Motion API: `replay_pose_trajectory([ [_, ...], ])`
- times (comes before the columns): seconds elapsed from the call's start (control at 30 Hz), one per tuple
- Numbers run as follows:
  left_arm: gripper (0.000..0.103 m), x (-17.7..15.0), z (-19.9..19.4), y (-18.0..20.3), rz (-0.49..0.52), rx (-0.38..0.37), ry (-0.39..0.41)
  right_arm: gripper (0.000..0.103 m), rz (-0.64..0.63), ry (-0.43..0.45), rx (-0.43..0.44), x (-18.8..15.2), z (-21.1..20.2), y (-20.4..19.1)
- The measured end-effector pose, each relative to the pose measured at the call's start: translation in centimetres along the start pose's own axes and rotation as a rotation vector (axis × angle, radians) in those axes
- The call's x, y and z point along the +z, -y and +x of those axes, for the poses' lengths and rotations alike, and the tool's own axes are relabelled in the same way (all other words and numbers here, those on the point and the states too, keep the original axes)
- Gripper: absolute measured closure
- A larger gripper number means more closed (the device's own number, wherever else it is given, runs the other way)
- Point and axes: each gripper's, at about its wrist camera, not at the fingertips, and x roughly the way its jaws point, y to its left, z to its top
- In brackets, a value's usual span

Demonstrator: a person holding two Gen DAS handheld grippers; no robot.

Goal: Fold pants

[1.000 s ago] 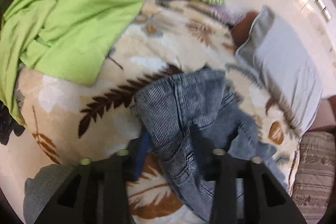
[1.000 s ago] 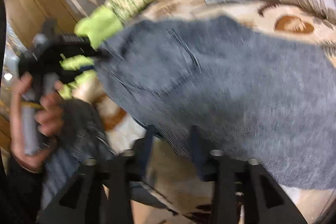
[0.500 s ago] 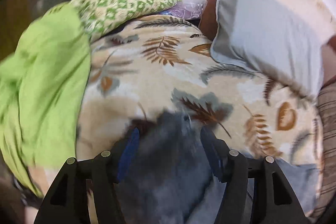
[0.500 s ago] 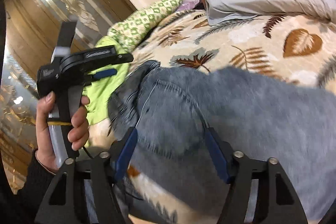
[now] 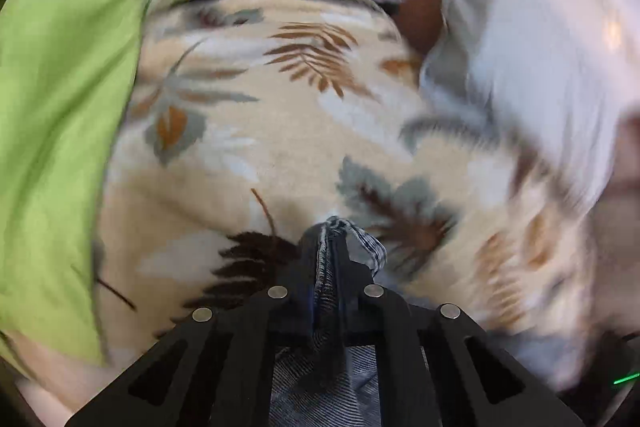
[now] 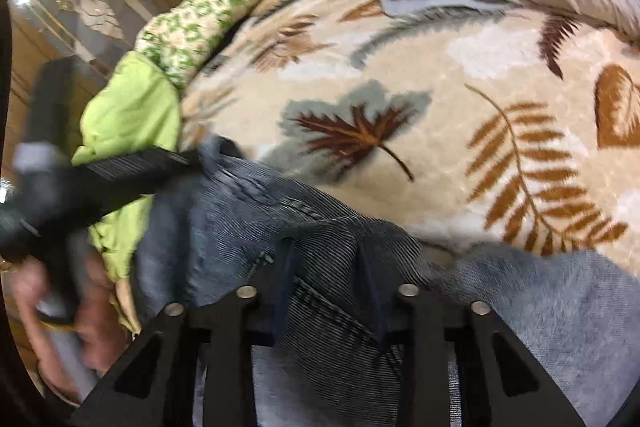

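Pants [image 6: 320,227] long axis across blanket [image 6: 400,67], L claw [image 5: 329,251] clamped on edge, R claw [image 6: 328,267] pinching fold, both just closed

Right gripper [image 6: 326,281] closing on pants [image 6: 320,227]; left gripper [image 6: 192,159] pinching them.

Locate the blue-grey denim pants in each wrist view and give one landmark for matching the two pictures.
Left wrist view: blue-grey denim pants at bottom centre, a bunched edge pinched in the left gripper.
Right wrist view: pants across the bottom, from lower left to right edge, between the right gripper jaws.
Shared landmark: dark brown maple leaf print on the cream blanket.
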Motion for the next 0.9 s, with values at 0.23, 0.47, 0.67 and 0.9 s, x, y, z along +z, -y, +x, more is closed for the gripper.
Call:
replay_pose_trajectory([
  [0.23, 0.097, 0.1, 1.7, -6.9, -0.250, -0.029, -0.058, 0.076, -0.011, 0.013, -0.061, -1.0, 0.4, 0.2],
  [0.47, 0.080, -0.5, -1.8, -4.0, -0.145, 0.007, 0.098, 0.032, -0.011, 0.110, 0.032, -2.0, -5.0, 0.2],
  [0.67, 0.064, -6.7, -7.8, 0.5, -0.014, -0.052, 0.292, 0.044, -0.004, 0.103, 0.085, -9.8, -9.4, 2.5],
  [0.9, 0.058, -14.9, -6.1, 5.8, 0.122, -0.086, 0.190, 0.055, -0.044, 0.056, 0.002, -13.6, -8.5, 3.9],
])
